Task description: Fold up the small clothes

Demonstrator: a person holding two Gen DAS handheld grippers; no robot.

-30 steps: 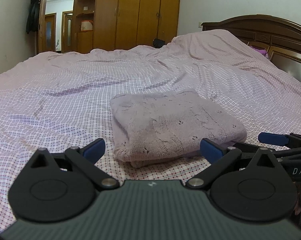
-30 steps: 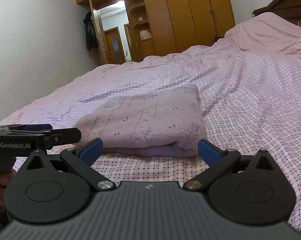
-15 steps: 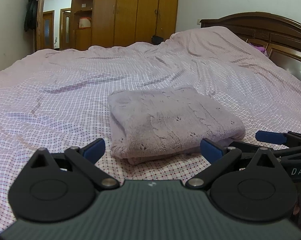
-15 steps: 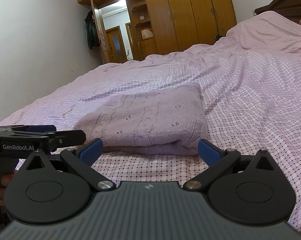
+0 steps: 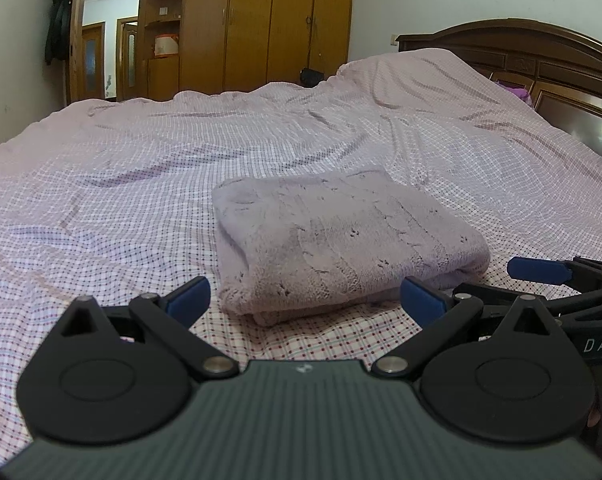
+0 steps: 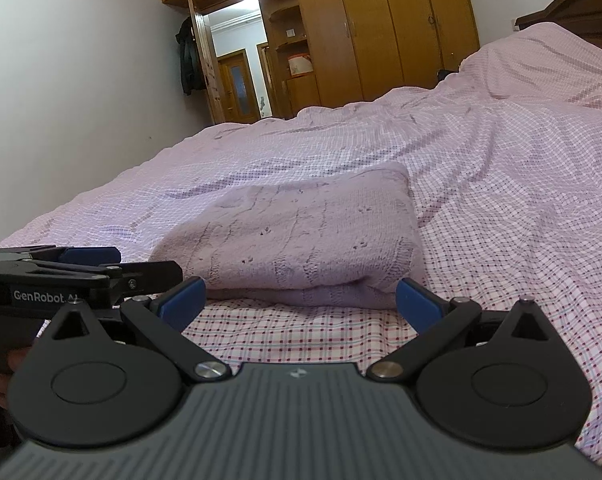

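A lilac knitted garment (image 5: pixel 341 240) lies folded into a thick rectangle on the checked bed sheet (image 5: pixel 121 200). It also shows in the right wrist view (image 6: pixel 301 244). My left gripper (image 5: pixel 307 300) is open and empty, just in front of the garment's near edge. My right gripper (image 6: pixel 299 304) is open and empty, also just short of the garment's near fold. The right gripper shows at the right edge of the left wrist view (image 5: pixel 561 280). The left gripper shows at the left edge of the right wrist view (image 6: pixel 81 268).
The bed sheet (image 6: pixel 521 200) spreads wide around the garment. A dark wooden headboard (image 5: pixel 541 60) stands at the right. Wooden wardrobes (image 5: pixel 269 24) and an open doorway (image 6: pixel 237 76) are at the far wall.
Both grippers have drawn back a little and tilted, so the garment sits slightly lower in view. Both stay open. The garment has not moved.
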